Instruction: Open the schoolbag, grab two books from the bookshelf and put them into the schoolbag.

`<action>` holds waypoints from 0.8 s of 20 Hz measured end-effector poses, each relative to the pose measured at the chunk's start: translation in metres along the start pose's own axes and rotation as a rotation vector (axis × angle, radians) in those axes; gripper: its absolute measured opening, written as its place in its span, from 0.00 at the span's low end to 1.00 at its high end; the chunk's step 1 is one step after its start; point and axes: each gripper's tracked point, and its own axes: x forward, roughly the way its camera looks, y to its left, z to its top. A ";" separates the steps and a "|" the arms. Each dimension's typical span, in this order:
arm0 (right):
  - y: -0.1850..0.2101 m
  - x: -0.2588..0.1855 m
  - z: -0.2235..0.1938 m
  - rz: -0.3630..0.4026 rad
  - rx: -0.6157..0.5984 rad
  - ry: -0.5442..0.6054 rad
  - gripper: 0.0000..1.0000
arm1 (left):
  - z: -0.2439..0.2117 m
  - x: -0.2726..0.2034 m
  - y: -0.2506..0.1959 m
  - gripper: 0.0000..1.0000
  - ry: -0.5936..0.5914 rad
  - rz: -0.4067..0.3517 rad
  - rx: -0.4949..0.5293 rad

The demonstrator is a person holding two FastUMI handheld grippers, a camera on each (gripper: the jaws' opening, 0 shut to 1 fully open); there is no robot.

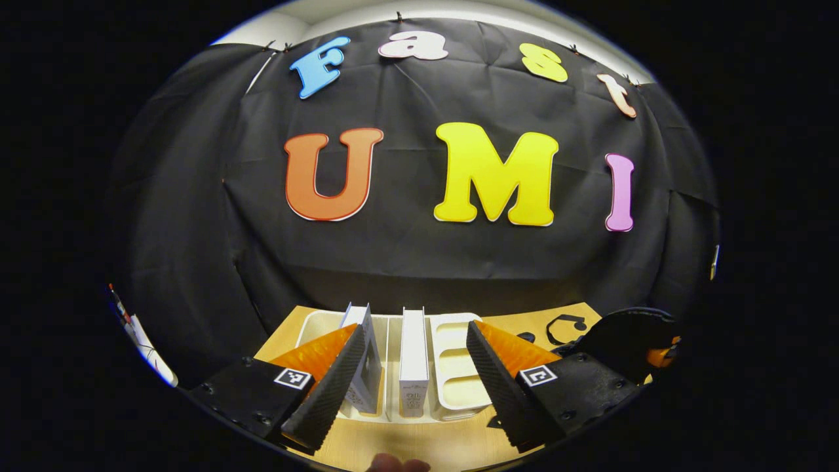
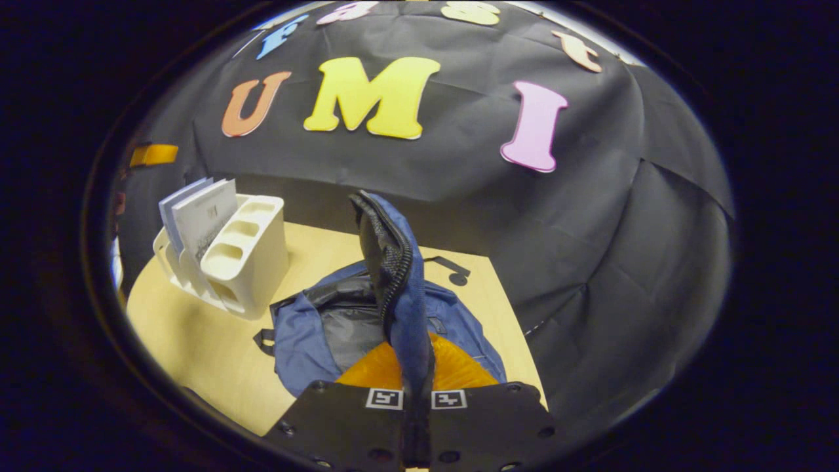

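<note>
Books [image 1: 414, 357] upright in the white bookshelf [image 1: 459, 367] on the wooden surface [image 1: 419, 442] | our left gripper [image 1: 409, 380] hovers before them, jaws wide | our right gripper [image 2: 416, 367] pinches the blue schoolbag [image 2: 308, 334] flap [image 2: 393, 262], holding it raised.

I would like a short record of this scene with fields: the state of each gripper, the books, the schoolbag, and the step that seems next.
left gripper: open, in front of the bookshelf
right gripper: shut on the schoolbag flap, holding it up
books: two upright in the bookshelf, white book between the fingers, second book beside it
schoolbag: open, on the table
next step: probably grasp the white book
</note>
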 end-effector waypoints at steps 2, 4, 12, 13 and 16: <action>-0.012 0.002 0.005 0.023 0.026 0.005 0.00 | -0.005 0.017 -0.001 0.99 0.060 -0.012 0.012; -0.020 0.006 0.006 0.051 0.039 0.008 0.01 | -0.017 0.037 0.000 0.99 0.143 -0.026 0.038; -0.047 0.013 0.003 0.135 0.154 0.033 0.01 | -0.071 0.087 0.014 0.99 0.523 -0.037 0.025; -0.050 0.013 0.000 0.142 0.165 0.039 0.01 | -0.073 0.091 0.015 0.99 0.553 -0.038 0.027; -0.054 0.015 -0.001 0.153 0.188 0.045 0.01 | -0.083 0.108 0.015 0.99 0.656 -0.064 0.023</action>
